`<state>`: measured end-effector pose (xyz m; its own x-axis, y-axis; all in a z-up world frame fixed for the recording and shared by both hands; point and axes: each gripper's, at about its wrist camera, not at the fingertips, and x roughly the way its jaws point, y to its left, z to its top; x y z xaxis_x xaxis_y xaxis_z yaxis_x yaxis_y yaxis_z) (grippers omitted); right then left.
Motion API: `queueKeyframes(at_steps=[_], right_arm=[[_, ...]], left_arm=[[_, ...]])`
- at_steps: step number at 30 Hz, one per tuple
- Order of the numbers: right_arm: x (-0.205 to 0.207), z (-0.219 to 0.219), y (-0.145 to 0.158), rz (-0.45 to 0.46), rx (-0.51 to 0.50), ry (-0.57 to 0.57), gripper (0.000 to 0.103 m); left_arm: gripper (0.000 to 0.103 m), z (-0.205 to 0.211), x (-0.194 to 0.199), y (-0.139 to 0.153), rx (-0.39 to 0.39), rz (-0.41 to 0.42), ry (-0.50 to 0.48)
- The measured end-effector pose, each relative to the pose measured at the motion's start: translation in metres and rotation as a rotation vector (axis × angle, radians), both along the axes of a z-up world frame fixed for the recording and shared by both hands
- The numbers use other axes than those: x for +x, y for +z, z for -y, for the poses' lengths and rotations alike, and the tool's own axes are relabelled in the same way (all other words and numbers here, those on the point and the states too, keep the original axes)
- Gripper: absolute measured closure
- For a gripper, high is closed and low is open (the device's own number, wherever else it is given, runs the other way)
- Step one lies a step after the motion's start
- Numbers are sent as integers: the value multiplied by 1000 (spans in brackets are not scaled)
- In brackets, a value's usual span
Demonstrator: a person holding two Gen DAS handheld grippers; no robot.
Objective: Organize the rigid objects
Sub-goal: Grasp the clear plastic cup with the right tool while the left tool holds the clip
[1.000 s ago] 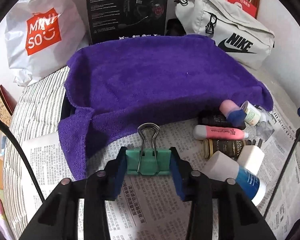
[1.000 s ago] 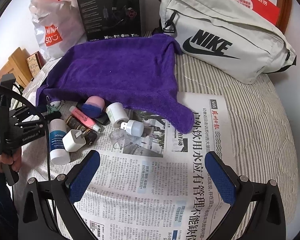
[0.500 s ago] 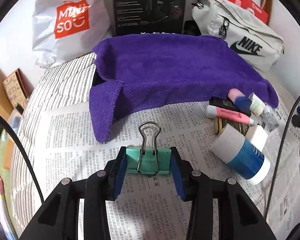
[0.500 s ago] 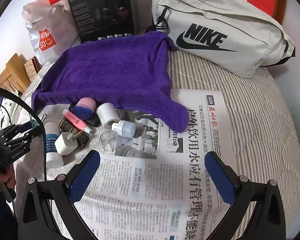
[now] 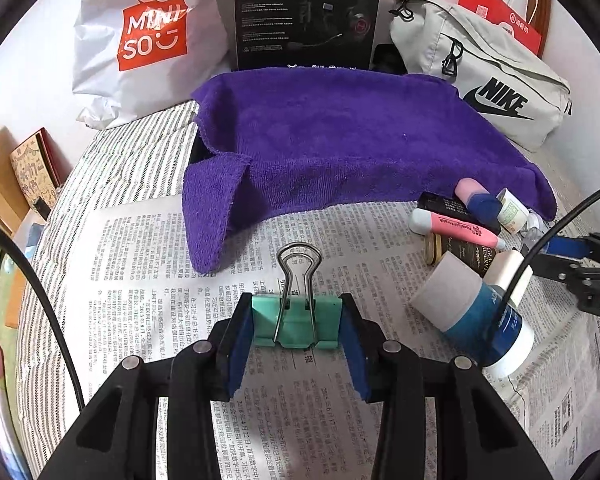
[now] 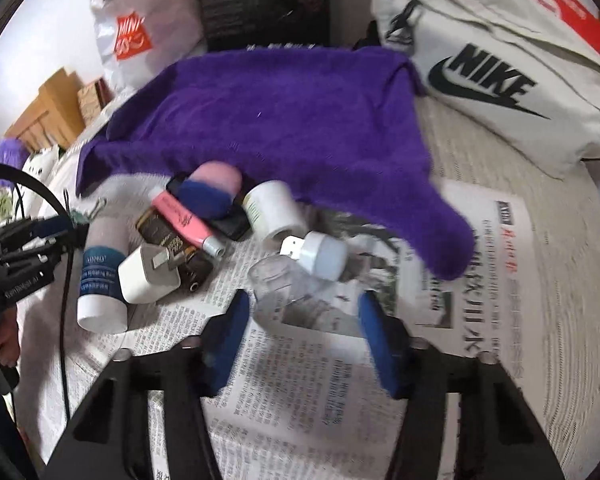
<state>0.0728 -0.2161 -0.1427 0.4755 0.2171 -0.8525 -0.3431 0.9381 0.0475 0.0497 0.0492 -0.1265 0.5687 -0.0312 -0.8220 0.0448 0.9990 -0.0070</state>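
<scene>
My left gripper [image 5: 296, 314] is shut on a green binder clip [image 5: 268, 320], held just above the newspaper [image 5: 140, 264]. The right gripper [image 6: 304, 314] hangs low over the paper with its jaws closing. A clear plastic cap [image 6: 278, 280] lies between its fingertips, and the pads do not press on it. Just beyond lies a heap: a USB light [image 6: 324, 254], a white jar [image 6: 272, 208], a pink tube [image 6: 180, 220], a white charger [image 6: 150, 276] and a blue-and-white bottle [image 6: 100, 280]. The right wrist view is blurred.
A purple towel [image 5: 340, 140] is draped behind the heap. Along the wall stand a white shopping bag [image 5: 140, 40], a black box [image 5: 308, 12] and a grey Nike bag [image 5: 492, 80]. Striped bedding [image 5: 112, 168] shows at the left.
The right gripper dropped toward the heap and its jaws narrowed from wide open around the clear cap. The left gripper drifted left with the clip still held.
</scene>
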Motion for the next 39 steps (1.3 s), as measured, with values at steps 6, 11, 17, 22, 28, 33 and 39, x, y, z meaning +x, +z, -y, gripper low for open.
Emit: queueKeyframes(at_steps=[6,11,17,22,28,33,39], right_arm=[[0,-9,0,33,11,28,76],[-2,-8,2,28,14,28,76],[4,-8,-1,23,5,1,75],[5,-11,-1,31,2,15,75],[-4,-4,8,34,20,8,75],[-12,5,20,49,32,3,75],[-14,14,32,63,51,-4,75]], left_arm=[[63,0,0,0,-2,1,0],[63,1,0,1,-2,0,2],[63,1,-1,1,-1,5,5],[64,-1,0,2,-13,6,6],[64,-9,-5,5,-61,-8,12],[64,-18,-12,9,-105,-19,33],[64,-23,-20,20,-116,-2,54]])
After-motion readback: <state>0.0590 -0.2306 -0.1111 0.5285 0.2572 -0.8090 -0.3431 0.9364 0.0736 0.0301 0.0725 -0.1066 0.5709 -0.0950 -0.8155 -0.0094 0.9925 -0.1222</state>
